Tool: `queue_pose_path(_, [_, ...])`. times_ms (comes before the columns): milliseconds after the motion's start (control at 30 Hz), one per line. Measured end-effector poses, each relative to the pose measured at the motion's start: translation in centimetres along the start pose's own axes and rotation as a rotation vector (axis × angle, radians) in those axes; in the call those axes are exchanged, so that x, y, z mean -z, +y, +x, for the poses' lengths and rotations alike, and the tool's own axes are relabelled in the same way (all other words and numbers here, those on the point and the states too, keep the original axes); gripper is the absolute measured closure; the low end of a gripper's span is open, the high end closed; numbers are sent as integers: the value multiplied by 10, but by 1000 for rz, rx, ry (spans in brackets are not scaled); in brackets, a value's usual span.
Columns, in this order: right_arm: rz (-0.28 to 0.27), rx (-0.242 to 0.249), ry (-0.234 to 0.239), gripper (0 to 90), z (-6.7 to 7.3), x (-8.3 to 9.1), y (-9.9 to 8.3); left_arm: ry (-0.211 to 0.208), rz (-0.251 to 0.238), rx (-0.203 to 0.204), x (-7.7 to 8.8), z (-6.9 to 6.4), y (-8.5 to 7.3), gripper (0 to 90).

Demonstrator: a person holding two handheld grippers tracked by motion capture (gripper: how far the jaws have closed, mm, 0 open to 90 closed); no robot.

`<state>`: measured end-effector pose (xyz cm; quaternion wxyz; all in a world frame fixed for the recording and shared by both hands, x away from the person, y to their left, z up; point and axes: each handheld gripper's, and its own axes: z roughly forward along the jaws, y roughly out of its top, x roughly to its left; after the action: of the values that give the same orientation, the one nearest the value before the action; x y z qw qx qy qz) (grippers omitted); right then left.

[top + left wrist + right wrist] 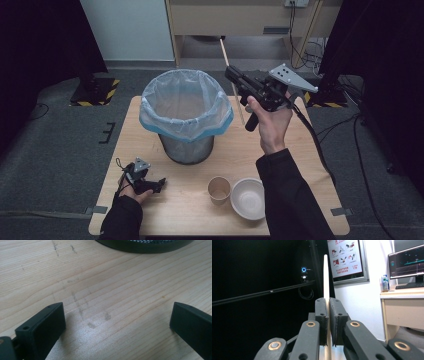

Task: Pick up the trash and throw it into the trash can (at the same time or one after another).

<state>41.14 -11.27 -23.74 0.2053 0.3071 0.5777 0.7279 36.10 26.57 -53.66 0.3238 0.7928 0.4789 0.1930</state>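
Note:
My right gripper (230, 73) is lifted above the table's far right, just right of the bin, with its jaws shut on a thin pale wooden stick (225, 54). In the right gripper view the stick (326, 275) stands upright, pinched between the two pads of the right gripper (328, 301), and reaches well past them. The left gripper (159, 184) rests low on the table (300, 165) at the near left. Its jaws stand wide apart in the left gripper view, with the left gripper (117, 312) holding nothing over bare wood.
A mesh waste bin (186, 107) lined with a clear bag stands at the table's middle back; its dark base (145, 246) lies just ahead of the left gripper. A paper cup (219, 190) and a white paper bowl (248, 198) sit side by side near the front edge.

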Motion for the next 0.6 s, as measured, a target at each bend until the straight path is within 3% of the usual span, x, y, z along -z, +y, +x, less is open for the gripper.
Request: queue_pose_path(600, [-22, 20, 1, 860, 13, -49, 1, -2, -1, 0, 0, 0, 0, 0])
